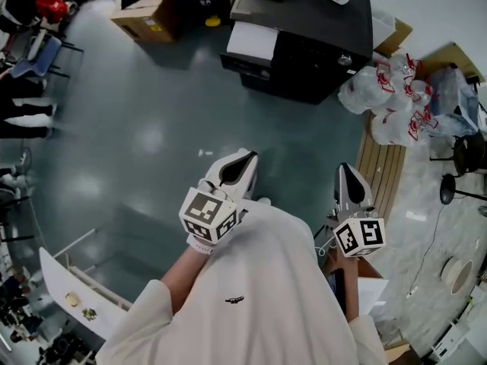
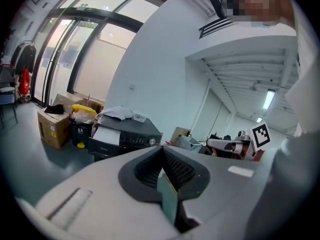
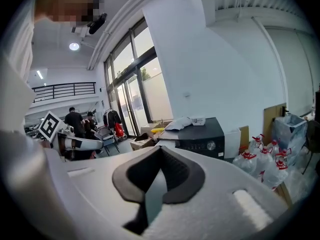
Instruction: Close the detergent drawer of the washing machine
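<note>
The white two-jaw left gripper [image 1: 240, 164] is held at chest height over the grey-green floor [image 1: 152, 128], its jaws pressed together on nothing. The black box-shaped washing machine [image 1: 312, 29] stands well apart, ahead. Its white detergent drawer [image 1: 253, 42] projects toward the person, almost straight beyond the left gripper, which is judged the nearer. The white right gripper [image 1: 348, 177], likewise closed and empty, lies to the drawer's right.

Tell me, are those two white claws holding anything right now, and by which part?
Nothing is held. The left gripper and right gripper each have their fingers closed together with nothing between them.
</note>
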`<state>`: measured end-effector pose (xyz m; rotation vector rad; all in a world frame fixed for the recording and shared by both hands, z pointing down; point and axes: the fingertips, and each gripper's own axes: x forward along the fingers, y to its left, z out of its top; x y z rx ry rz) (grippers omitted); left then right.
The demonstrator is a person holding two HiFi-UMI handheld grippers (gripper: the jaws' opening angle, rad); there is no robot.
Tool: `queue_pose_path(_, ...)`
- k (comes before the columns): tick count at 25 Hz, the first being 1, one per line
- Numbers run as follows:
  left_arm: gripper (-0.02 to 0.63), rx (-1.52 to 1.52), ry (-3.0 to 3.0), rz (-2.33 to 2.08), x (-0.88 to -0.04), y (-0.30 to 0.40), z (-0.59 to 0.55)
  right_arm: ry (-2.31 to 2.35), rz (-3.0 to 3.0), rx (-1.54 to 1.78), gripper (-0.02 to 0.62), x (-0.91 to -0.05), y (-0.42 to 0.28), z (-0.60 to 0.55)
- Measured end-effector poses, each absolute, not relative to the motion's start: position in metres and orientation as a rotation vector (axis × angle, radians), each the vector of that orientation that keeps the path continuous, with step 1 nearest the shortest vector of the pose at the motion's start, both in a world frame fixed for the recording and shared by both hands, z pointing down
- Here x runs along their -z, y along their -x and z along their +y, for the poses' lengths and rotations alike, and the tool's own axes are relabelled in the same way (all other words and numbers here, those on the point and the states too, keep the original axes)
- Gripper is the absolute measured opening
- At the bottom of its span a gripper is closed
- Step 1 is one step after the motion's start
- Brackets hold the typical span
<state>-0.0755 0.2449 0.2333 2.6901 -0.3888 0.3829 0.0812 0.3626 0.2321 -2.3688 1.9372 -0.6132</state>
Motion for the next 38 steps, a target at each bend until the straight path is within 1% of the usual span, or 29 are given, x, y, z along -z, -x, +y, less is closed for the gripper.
queue_pose_path(6, 0.018, -0.348, -2.690, -0.377, -0.221, 0.057, 0.185, 2.373, 1.978, 0.596, -0.008, -0.219, -0.094, 0.303)
queue_pose_path(15, 0.018, -0.322, -2.677, -0.349, -0.235, 0.042, 0.100, 2.401, 2.047, 0.549, -0.008, -0.212, -0.103, 0.214)
queue_pose_path(22, 0.018, -0.292, -2.660, -0.404, -0.250, 0.042, 0.029, 2.377, 2.139, 0.591, -0.008, -0.218, -0.090, 0.159)
queue_pose_path(31, 0.018, -0.327, -2.579, -0.482, -0.274, 0.036, 0.010, 2.347, 2.185, 0.774, -0.008, -0.241, -0.106, 0.146)
queue_pose_path(38, 0.018, -0.347, -2.543, -0.598, -0.283, 0.013, -0.002, 2.253, 2.403, 0.732, -0.008, -0.248, -0.132, 0.108)
